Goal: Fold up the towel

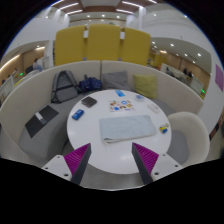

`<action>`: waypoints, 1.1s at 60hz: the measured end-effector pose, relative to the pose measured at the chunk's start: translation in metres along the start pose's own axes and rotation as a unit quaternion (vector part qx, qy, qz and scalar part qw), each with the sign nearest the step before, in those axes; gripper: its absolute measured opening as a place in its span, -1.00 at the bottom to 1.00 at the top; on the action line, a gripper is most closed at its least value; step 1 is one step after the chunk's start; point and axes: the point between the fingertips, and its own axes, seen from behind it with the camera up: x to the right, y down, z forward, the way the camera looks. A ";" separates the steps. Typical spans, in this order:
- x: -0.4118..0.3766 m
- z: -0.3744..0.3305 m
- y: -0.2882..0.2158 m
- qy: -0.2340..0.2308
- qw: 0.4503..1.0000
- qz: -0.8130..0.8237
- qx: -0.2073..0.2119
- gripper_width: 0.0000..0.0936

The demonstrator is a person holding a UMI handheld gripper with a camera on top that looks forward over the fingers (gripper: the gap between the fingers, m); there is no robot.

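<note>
A pale blue-grey towel point(127, 127) lies flat on a round white table point(90, 135), to the right of the table's middle, beyond my fingers. My gripper point(112, 160) is high above the table's near edge. Its two fingers with magenta pads point(77, 158) stand wide apart and hold nothing.
Small items lie on the table's far side: a dark flat thing point(88, 101), a small white thing point(77, 116) and a colourful patch point(122, 99). A laptop point(40, 122) rests on a seat at the left. White chairs point(186, 133) ring the table. Yellow partitions point(100, 45) stand behind.
</note>
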 end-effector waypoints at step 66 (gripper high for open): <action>-0.058 0.350 0.023 -0.033 0.996 -0.083 -0.026 -0.93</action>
